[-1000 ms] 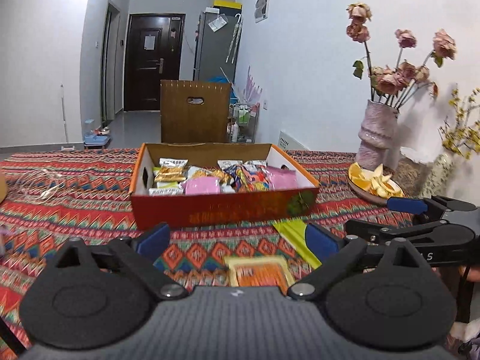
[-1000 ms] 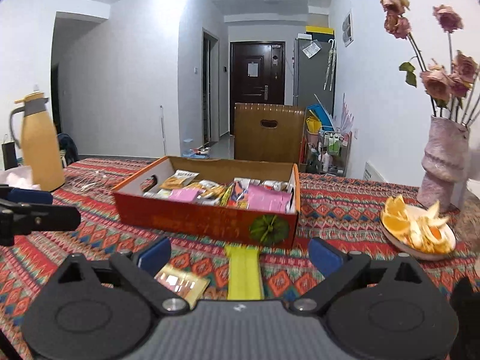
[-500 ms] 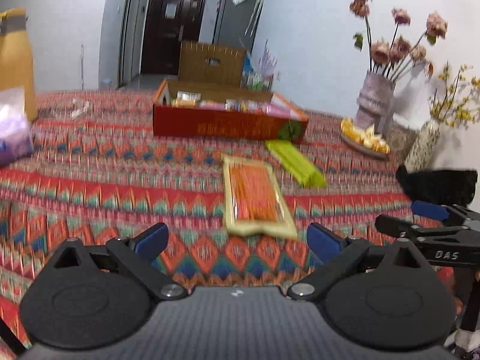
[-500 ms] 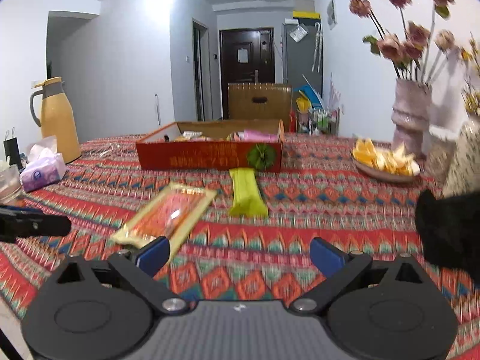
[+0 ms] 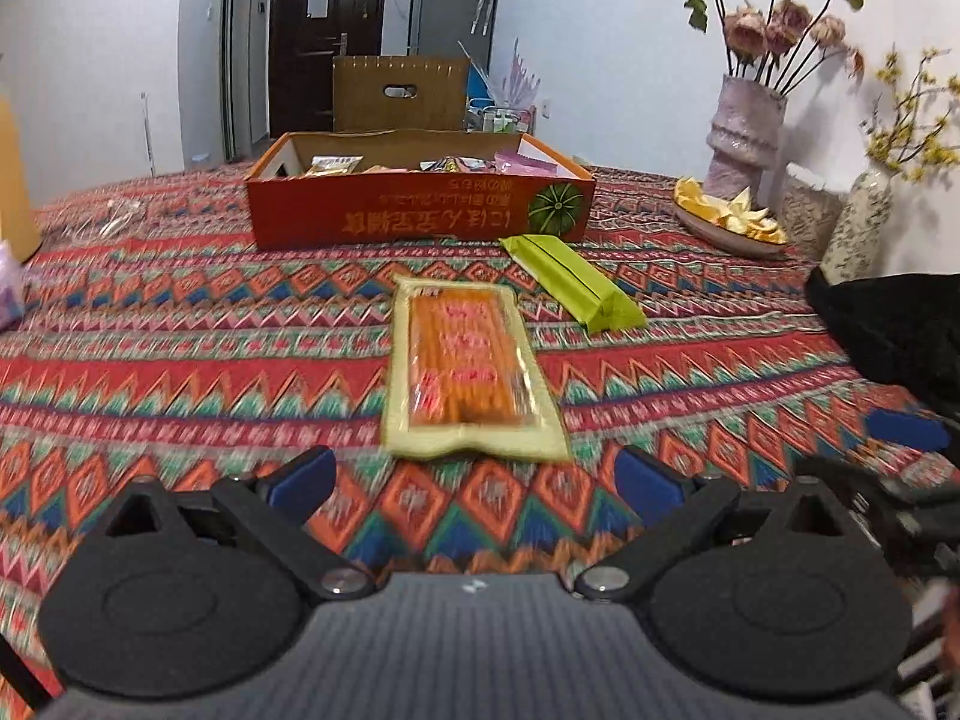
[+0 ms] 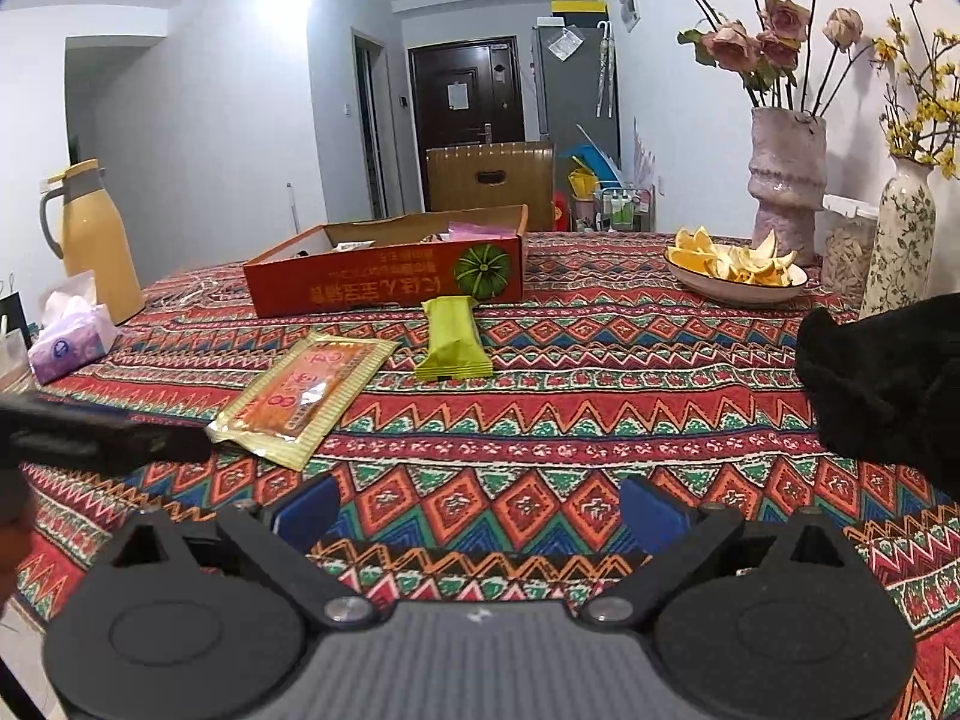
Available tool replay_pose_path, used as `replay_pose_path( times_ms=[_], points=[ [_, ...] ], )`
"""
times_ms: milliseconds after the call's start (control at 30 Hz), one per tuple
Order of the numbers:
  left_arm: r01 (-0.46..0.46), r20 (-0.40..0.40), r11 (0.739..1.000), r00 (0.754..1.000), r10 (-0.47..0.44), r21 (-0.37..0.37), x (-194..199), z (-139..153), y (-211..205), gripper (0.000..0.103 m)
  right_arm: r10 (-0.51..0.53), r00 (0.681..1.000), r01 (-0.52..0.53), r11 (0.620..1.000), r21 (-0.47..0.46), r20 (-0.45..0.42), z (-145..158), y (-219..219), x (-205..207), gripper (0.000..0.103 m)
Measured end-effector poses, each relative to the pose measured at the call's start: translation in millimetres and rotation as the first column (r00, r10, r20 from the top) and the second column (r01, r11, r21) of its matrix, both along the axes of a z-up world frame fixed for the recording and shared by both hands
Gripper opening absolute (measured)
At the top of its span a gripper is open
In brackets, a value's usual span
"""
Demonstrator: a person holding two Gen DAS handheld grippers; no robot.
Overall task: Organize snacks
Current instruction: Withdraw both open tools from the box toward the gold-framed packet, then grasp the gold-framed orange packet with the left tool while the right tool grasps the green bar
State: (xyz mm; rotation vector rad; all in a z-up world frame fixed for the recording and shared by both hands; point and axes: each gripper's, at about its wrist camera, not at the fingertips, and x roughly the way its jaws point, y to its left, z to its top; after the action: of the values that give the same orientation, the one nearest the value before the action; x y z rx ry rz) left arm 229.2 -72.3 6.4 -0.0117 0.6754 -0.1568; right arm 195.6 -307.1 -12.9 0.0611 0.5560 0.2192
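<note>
An orange snack packet with a yellow border (image 5: pixel 471 369) lies flat on the patterned tablecloth, just ahead of my open, empty left gripper (image 5: pixel 474 486). It also shows in the right wrist view (image 6: pixel 303 396). A green snack bar (image 5: pixel 570 282) (image 6: pixel 453 345) lies between the packet and the red cardboard box (image 5: pixel 420 216) (image 6: pixel 384 285), which holds several snack packs. My right gripper (image 6: pixel 477 519) is open and empty, low over the cloth, well short of the green bar.
A bowl of orange peel (image 6: pixel 735 273), a pink vase of dried roses (image 6: pixel 786 204) and a floral vase (image 6: pixel 903 243) stand at the right. A yellow thermos (image 6: pixel 96 240) and tissue pack (image 6: pixel 72 339) stand at the left. A black cloth (image 6: pixel 888 384) lies at the right edge.
Both grippers have pulled back from the box toward the near table edge. The orange packet and green bar now lie well ahead of them. Both stay open.
</note>
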Motion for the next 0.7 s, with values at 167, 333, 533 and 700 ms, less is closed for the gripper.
replay_pose_path(
  times_ms=[167,333,533,700],
  points=[
    [0.047,-0.002,0.997,0.999,-0.047,0.063,51.4,-9.1,-23.3,0.101,-0.016,1.000,0.016,1.000,0.005,-0.025,-6.0,-8.5,11.1,0.100],
    [0.076,-0.035,0.993,0.997,-0.073,0.087,97.8,-22.9,-34.5,0.098,-0.047,0.998,0.047,0.999,0.001,-0.042,-9.3,-17.8,27.5,0.100],
    [0.072,-0.055,0.992,0.996,-0.067,0.103,127.4,-36.1,-35.0,0.084,-0.047,0.998,0.046,0.999,-0.029,-0.052,-9.3,-17.0,54.0,0.100],
    [0.107,-0.017,0.989,0.994,-0.106,0.099,125.5,-36.1,-27.9,0.055,-0.016,0.999,0.013,0.997,-0.074,-0.040,-3.9,-4.5,85.9,0.100]
  ],
)
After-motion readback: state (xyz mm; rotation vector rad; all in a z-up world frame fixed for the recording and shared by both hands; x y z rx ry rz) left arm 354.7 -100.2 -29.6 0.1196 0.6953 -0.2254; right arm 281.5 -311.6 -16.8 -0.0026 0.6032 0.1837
